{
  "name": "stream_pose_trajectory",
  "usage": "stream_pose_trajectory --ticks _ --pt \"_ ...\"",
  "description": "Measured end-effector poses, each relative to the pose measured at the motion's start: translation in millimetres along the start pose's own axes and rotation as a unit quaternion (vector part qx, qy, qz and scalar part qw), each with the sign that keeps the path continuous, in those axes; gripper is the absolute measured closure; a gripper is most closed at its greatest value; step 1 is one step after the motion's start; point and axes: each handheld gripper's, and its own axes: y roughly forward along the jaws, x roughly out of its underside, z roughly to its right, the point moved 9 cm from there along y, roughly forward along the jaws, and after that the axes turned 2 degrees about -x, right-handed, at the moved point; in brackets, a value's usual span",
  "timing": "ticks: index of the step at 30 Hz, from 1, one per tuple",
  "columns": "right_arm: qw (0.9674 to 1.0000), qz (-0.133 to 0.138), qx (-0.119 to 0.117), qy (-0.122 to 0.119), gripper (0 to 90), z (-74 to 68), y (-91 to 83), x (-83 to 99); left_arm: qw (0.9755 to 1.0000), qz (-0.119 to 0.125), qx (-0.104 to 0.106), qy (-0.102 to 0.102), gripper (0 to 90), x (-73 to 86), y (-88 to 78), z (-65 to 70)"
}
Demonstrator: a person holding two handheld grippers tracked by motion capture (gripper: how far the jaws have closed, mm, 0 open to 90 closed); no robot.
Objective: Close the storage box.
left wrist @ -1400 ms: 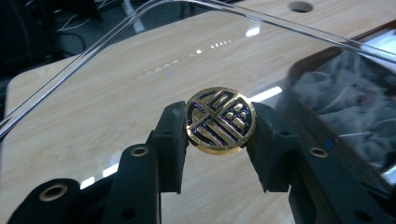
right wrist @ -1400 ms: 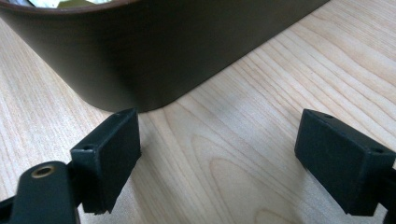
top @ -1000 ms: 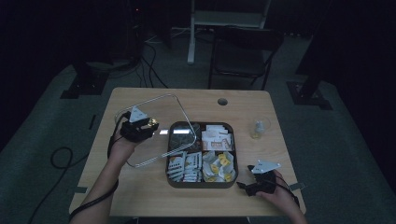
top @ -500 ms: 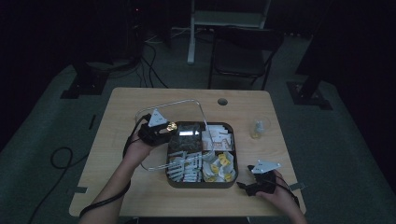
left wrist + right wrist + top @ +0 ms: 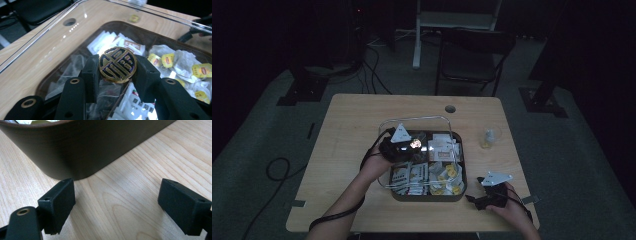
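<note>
A dark oval box (image 5: 427,196) of tea bags and sachets stands mid-table. Above it hangs a clear lid (image 5: 419,119), carried by its round gold-and-black knob (image 5: 415,143). My left gripper (image 5: 411,146) is shut on that knob. In the left gripper view the knob (image 5: 117,64) sits squeezed between the black pads (image 5: 91,72), and the tea bags (image 5: 175,62) show through the lid. My right gripper (image 5: 473,199) rests on the table by the box's front right corner. Its jaws (image 5: 117,200) stand open with nothing between them, facing the box's dark wall (image 5: 82,147).
A small glass cup (image 5: 490,136) stands to the right of the box. A cable hole (image 5: 450,108) lies near the table's far edge. A chair (image 5: 472,55) stands behind the table. Bare wood lies left of the box.
My left gripper has carried the clear lid rightward, from the table left of the box to over the box. The right gripper has stayed in place.
</note>
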Motion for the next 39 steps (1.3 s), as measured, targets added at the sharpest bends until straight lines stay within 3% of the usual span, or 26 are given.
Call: stream_pose_trajectory --ticks 7,19,39 --pt "1.0000 0.000 0.000 0.000 13.8 0.1 0.0 0.0 0.9997 -0.010 0.020 0.010 59.7 2.2 17.3 13.6" --pt "1.0000 0.000 0.000 0.000 13.8 0.0 0.0 0.0 0.9988 -0.032 0.035 0.011 59.7 14.3 45.6 21.1" --pt "1.0000 0.000 0.000 0.000 13.9 0.0 0.0 0.0 0.9977 -0.050 0.044 0.010 59.6 24.3 59.4 27.7"
